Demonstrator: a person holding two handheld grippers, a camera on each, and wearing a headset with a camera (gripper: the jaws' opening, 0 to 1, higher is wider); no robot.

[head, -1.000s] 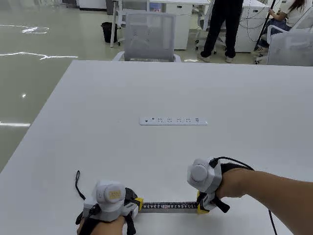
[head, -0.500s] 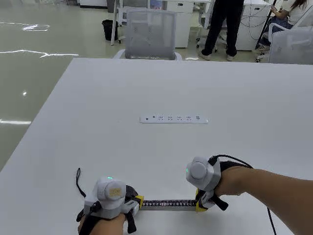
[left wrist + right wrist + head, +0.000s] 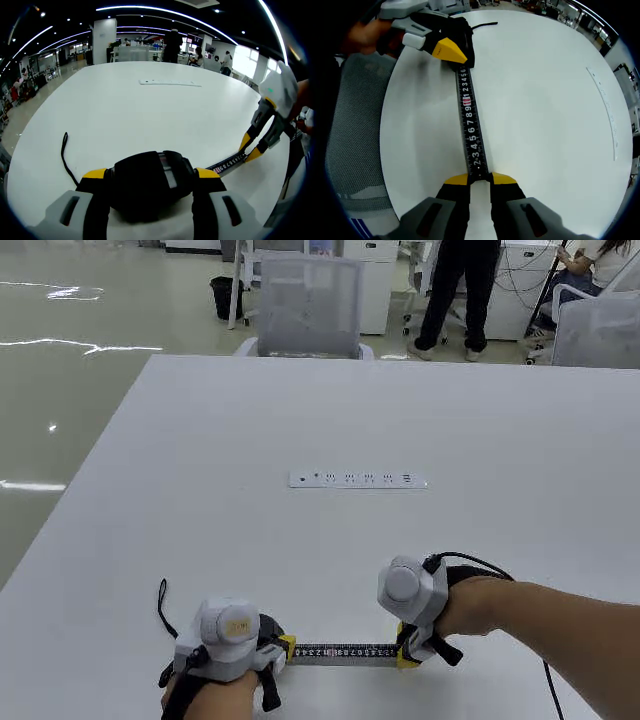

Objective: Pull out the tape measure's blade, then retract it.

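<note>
Near edge of the white tabletop (image 3: 200, 440), catalogued from the head view and both gripper views. Item one: left tool (image 3: 275, 647), clenched on the tape measure case (image 3: 150, 182), a black body held between the yellow-tipped jaws, low at the surface. Item two: blade (image 3: 470, 120), drawn out of the case and stretched straight between the two tools; I cannot tell whether it touches the tabletop. It carries black numerals, with a red 10 about midway along it in the right gripper view. Item three: right tool (image 3: 480, 178), jaws closed tight on the blade's free end, the strip running forward from between the yellow tips to the case. Item four: black wrist strap (image 3: 160, 608), trailing from the case in a loose curve on the tabletop, on the outer side of the left tool. Item five: white power strip (image 3: 357, 480), flat at mid-table, well apart from both tools. Beyond the far edge I note a grey mesh chair (image 3: 305, 300) at the tabletop and a person (image 3: 458, 290) in dark trousers standing on the glossy floor (image 3: 80, 360).
</note>
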